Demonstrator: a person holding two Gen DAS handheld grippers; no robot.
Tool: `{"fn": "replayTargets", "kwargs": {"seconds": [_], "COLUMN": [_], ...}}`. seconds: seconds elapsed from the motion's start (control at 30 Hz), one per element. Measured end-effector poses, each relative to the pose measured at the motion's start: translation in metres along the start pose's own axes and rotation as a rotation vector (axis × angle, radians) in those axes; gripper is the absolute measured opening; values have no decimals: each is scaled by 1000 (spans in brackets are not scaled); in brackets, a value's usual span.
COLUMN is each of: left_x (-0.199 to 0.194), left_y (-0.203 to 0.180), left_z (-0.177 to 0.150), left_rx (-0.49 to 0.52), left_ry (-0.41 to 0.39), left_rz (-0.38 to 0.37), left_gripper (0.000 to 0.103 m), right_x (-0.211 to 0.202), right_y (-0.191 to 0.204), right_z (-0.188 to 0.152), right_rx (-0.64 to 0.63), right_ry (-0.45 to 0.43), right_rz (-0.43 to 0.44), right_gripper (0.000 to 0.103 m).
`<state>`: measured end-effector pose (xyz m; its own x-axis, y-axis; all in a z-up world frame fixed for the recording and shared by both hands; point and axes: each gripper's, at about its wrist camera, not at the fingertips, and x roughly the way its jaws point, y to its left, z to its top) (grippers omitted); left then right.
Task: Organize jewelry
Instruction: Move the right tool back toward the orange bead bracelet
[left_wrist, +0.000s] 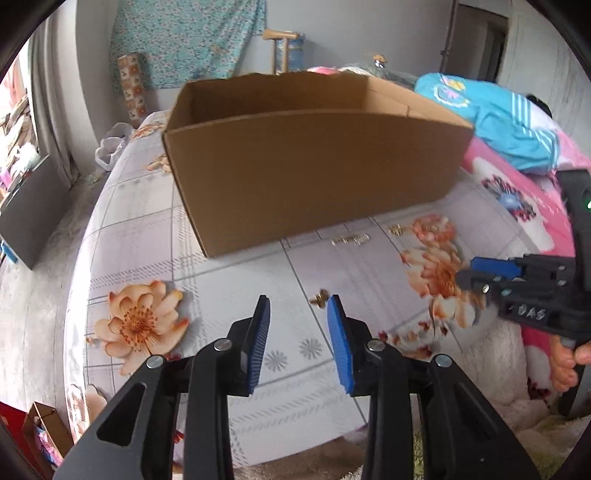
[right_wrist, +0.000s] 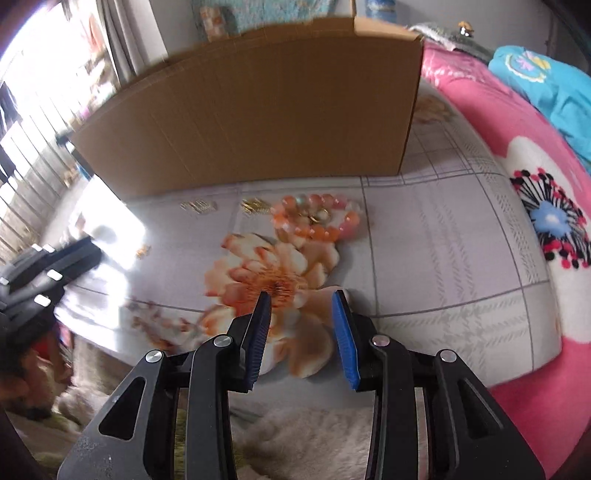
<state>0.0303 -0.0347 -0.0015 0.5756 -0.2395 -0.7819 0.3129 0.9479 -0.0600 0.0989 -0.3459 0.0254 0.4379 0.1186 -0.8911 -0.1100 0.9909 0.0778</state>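
An open brown cardboard box (left_wrist: 314, 158) (right_wrist: 251, 122) stands on the flowered bedsheet. In front of it lie small gold pieces (left_wrist: 349, 240) (right_wrist: 197, 206), another gold piece (left_wrist: 397, 229) (right_wrist: 255, 205), and a ring of orange and pink beads (right_wrist: 317, 218). A tiny gold butterfly-shaped piece (left_wrist: 319, 297) lies just beyond my left gripper's right fingertip. My left gripper (left_wrist: 299, 306) hangs open over the sheet with nothing between its blue pads. My right gripper (right_wrist: 301, 301) (left_wrist: 466, 271) is open and empty too, above the printed flower, short of the beads.
A pink flowered blanket (right_wrist: 517, 184) with a turquoise garment (left_wrist: 509, 122) on it lies to the right. The bed's near edge meets a fluffy cream rug (right_wrist: 314, 435). A person's fingers (left_wrist: 576, 358) hold the right gripper's handle. Left of the bed are the floor and a curtain.
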Motion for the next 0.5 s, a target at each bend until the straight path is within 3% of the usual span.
{"fn": "replayTargets", "kwargs": {"seconds": [0.1, 0.23, 0.33, 0.5], "left_x": [3, 9, 10, 1], "left_y": [5, 12, 11, 10], "left_z": [1, 2, 2, 4], "left_rx": [-8, 1, 42, 55], "left_ry": [17, 80, 116, 100], "left_rz": [-8, -42, -17, 30], "left_gripper": [31, 31, 31, 31], "right_x": [5, 6, 8, 10], "right_y": [6, 5, 7, 16], "right_z": [10, 22, 24, 25], "right_rx": [-53, -36, -40, -74], "right_ry": [38, 66, 82, 87], "right_rz": [-18, 65, 80, 119], "right_gripper": [34, 34, 34, 35]}}
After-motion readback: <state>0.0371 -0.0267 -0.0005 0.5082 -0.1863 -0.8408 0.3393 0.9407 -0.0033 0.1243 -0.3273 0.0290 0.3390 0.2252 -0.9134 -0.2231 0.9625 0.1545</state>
